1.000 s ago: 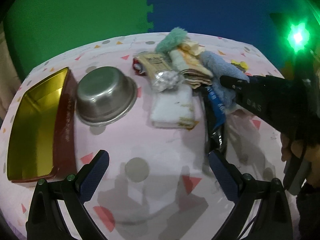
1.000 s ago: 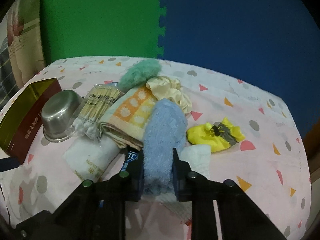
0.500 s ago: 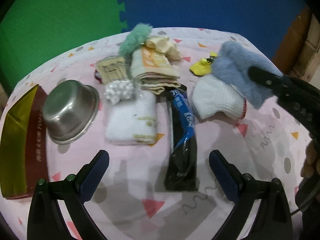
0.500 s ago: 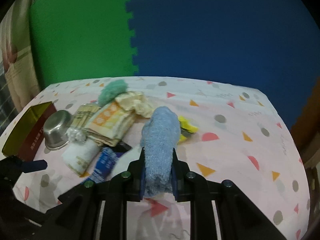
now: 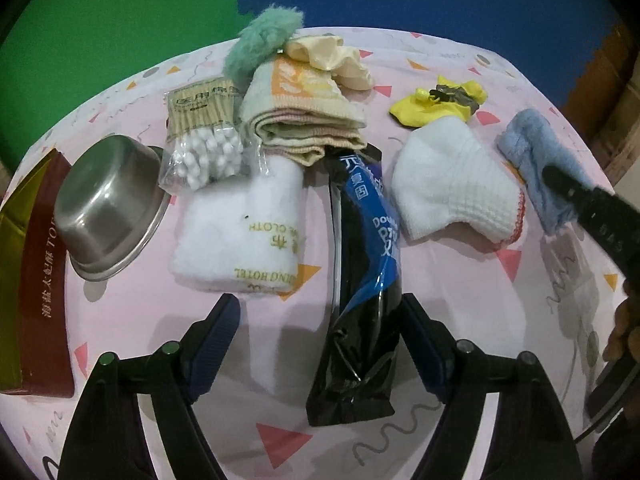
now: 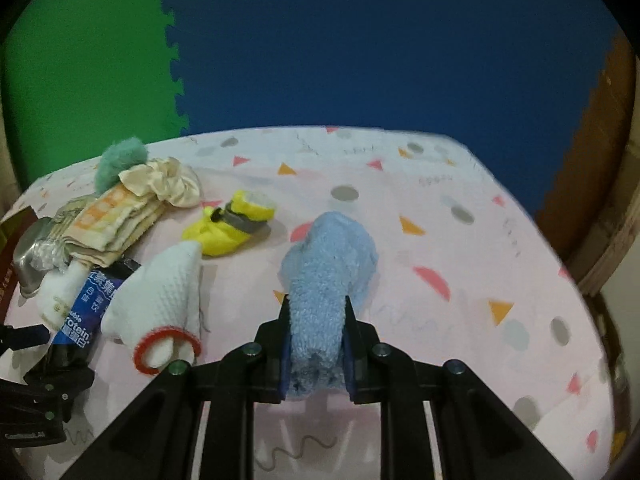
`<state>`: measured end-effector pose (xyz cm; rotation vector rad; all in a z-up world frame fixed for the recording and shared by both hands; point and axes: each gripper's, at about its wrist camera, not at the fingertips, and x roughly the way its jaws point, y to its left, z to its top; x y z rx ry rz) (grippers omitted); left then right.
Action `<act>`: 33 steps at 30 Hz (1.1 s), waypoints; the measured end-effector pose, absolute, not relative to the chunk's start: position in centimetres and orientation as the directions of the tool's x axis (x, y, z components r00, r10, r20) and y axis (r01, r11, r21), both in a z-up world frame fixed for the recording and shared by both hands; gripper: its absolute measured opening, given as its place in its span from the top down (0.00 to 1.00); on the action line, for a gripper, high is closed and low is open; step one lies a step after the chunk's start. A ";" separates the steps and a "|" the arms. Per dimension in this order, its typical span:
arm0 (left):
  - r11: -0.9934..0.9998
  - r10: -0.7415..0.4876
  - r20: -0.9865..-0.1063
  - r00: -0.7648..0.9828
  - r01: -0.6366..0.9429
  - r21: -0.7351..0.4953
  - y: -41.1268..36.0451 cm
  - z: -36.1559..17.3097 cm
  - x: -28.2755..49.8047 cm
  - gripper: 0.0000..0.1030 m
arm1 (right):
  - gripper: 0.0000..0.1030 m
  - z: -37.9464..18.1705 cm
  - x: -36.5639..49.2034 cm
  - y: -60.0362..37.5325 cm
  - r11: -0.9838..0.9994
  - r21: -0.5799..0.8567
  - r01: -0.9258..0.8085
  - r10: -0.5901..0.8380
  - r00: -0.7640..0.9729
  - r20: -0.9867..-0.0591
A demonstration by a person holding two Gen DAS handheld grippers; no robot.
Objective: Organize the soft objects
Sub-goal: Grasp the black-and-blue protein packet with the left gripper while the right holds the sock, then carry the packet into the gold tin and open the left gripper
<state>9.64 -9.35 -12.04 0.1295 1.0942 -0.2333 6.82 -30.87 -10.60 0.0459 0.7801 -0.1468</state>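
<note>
My right gripper (image 6: 316, 314) is shut on a fluffy light-blue cloth (image 6: 328, 256), holding it over the pink table right of the pile; the left wrist view shows that cloth (image 5: 532, 152) at far right. My left gripper (image 5: 320, 332) hangs low over the table with its jaws closing. A black-and-blue packet (image 5: 360, 288) lies between its fingers, close to the right one, and is not pinched. A white knit sock with a red cuff (image 5: 452, 188) (image 6: 160, 292), a yellow baby shoe (image 5: 436, 104), a folded orange towel (image 5: 304, 120) and a white hotel cloth (image 5: 240, 232) lie ahead.
A steel bowl (image 5: 108, 208) and a red-and-gold box (image 5: 32, 280) stand at the left. A bag of cotton swabs (image 5: 204, 140), a teal fluffy piece (image 5: 260, 40) and a cream scrunchie (image 5: 328, 56) sit at the back. The table's right edge (image 6: 560, 264) meets brown boards.
My right gripper carried the blue cloth rightward off the pile, uncovering the white sock. My left gripper moved right and lower over the black packet, and its jaws narrowed.
</note>
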 end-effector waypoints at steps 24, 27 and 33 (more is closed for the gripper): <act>0.907 -0.258 -0.872 0.417 0.415 -0.070 -9.8 -8.9 6.3 0.77 | 0.78 -11.8 7.2 -30.8 0.989 -0.001 0.150 -0.103 0.680 -0.726; 0.895 -0.271 -0.868 0.417 0.441 -0.067 -9.6 -7.9 5.5 0.77 | 0.79 -11.8 7.2 -30.8 0.989 -0.006 0.150 -0.107 0.679 -0.727; 0.885 -0.288 -0.856 0.429 0.460 -0.068 -9.0 -6.3 4.5 0.77 | 0.78 -11.8 7.1 -30.7 0.989 -0.013 0.150 -0.113 0.677 -0.727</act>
